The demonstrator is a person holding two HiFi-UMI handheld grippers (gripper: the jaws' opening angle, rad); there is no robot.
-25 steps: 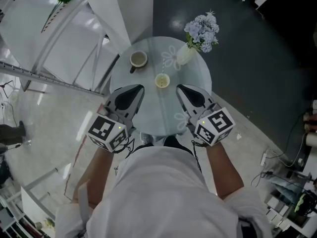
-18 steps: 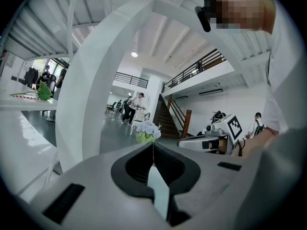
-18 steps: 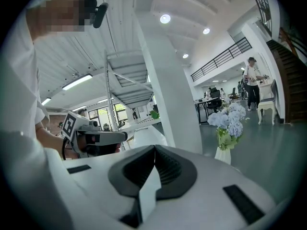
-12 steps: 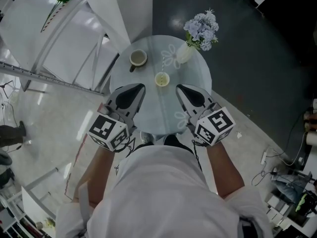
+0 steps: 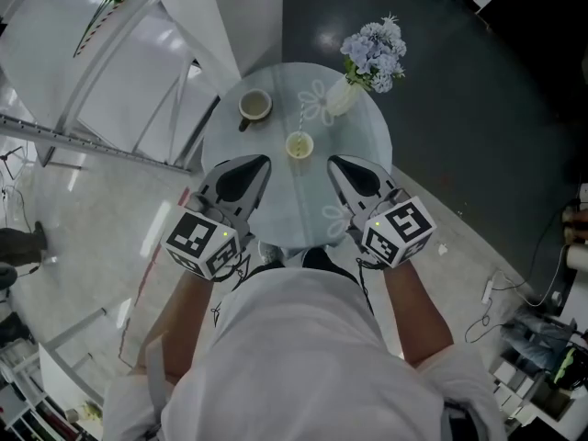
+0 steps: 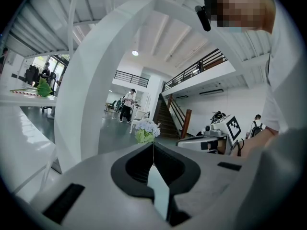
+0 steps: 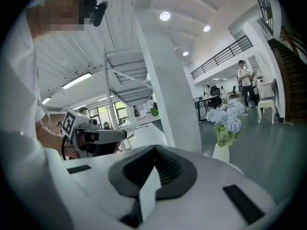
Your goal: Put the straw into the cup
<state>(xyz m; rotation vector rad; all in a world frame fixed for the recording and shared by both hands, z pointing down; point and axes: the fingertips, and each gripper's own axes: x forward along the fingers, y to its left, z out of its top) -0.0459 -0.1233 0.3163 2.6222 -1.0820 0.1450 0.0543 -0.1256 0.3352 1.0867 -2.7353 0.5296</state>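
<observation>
A small pale cup stands mid-table on the round glass table. A thin pale straw seems to rise out of it, leaning away from me. My left gripper hangs over the table's near left edge and my right gripper over the near right, both a short way short of the cup. In the left gripper view, my left gripper is shut with nothing in it. In the right gripper view, my right gripper is shut and empty too.
A mug sits at the table's far left. A white vase of pale blue flowers stands at the far right. A white slanted frame rises to the left of the table. People walk in the hall behind.
Both grippers hold the same place. Only the view has shifted very slightly.
</observation>
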